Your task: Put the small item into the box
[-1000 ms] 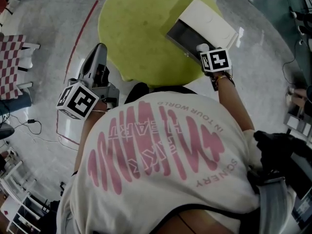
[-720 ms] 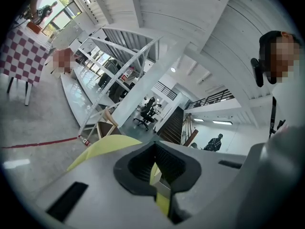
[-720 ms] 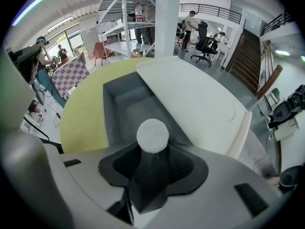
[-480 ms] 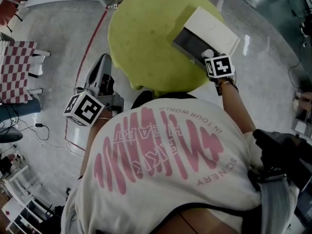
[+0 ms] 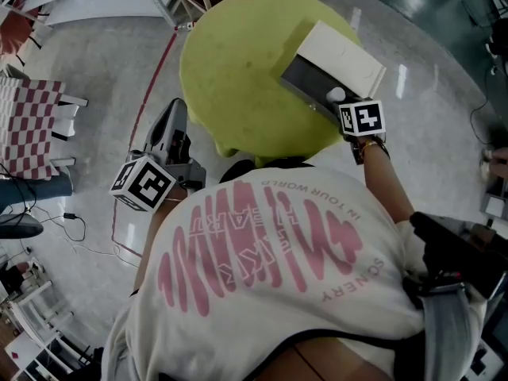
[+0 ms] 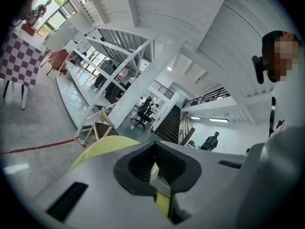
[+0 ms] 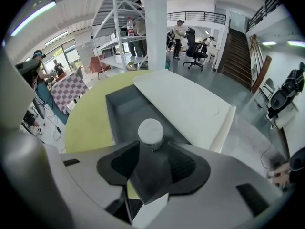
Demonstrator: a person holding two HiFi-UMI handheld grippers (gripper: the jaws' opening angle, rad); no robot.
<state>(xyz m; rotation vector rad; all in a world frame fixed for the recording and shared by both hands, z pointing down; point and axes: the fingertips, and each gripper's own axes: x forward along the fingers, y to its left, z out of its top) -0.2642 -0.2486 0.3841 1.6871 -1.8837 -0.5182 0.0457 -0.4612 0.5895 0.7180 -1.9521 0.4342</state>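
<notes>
1 box [image 5: 306,76] at surface [image 5: 230,62] 3 o'clock; 1 capped bottle [image 7: 150,131] between your down-tilted right gripper [image 7: 151,151], fingers just opened, not pressing it. Your left gripper [image 6: 155,170] level, fingers together.

Place: big open-plan office/lab hall | evid: office chairs [image 7: 194,44], staircase [image 7: 240,51] up to railed mezzanine [image 7: 198,17], white steel racking [image 6: 112,56], glossy grey floor [image 5: 87,54] w/ red tape line [image 5: 147,82], people [image 7: 180,30] standing in bkgd

Open lid [image 5: 343,51] seemingly bars far side of box [image 5: 304,75].

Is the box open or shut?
Open: the grey rectangular box shows its inside, its flat white lid folded back.
</notes>
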